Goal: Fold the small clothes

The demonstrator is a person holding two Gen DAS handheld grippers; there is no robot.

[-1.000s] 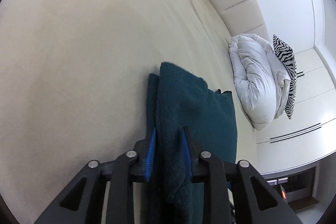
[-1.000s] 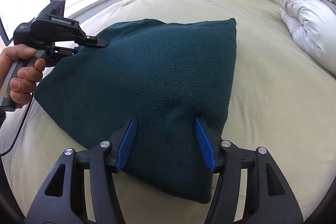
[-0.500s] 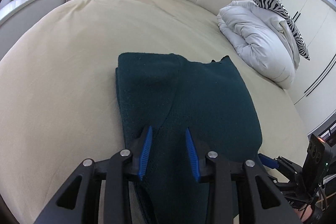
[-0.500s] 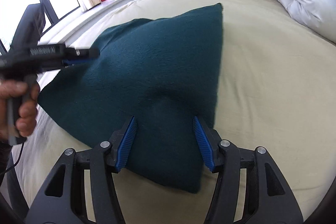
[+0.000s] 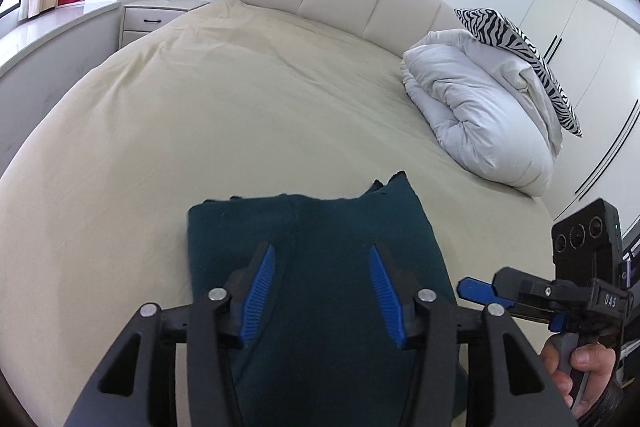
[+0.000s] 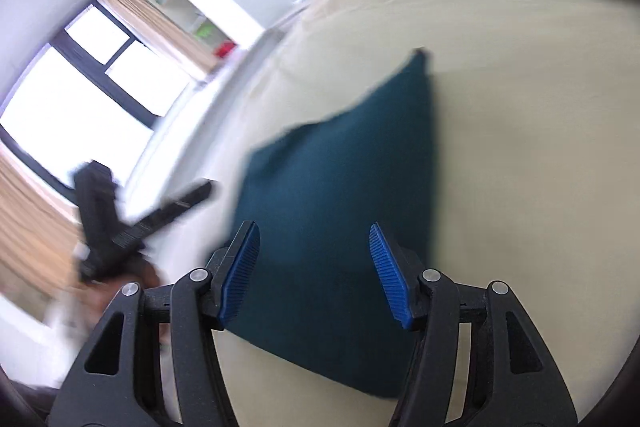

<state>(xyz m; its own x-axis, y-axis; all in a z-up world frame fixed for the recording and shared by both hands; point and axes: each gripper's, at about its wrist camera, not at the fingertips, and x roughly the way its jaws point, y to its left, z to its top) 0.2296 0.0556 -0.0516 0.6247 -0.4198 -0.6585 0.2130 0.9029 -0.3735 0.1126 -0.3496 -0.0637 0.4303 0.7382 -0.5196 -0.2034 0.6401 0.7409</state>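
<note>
- The left gripper (image 5: 322,287) hangs over the near end of the cloth with its jaws spread wide, holding nothing.
- The right gripper (image 6: 314,273) has its jaws wide and empty too; its view is blurred.
- The dark green cloth (image 5: 316,259) lies folded in a neat, roughly rectangular stack near the front edge of the bed (image 5: 240,115).
- This piece looks folded; perhaps a final fold or tidy-up is left.
- A white duvet (image 5: 476,115) and a striped pillow (image 5: 516,47) sit well apart by the headboard.

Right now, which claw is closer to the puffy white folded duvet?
Right. The right claw sits at the dark green folded knit garment's duvet side; the left claw hovers over its middle.
</note>
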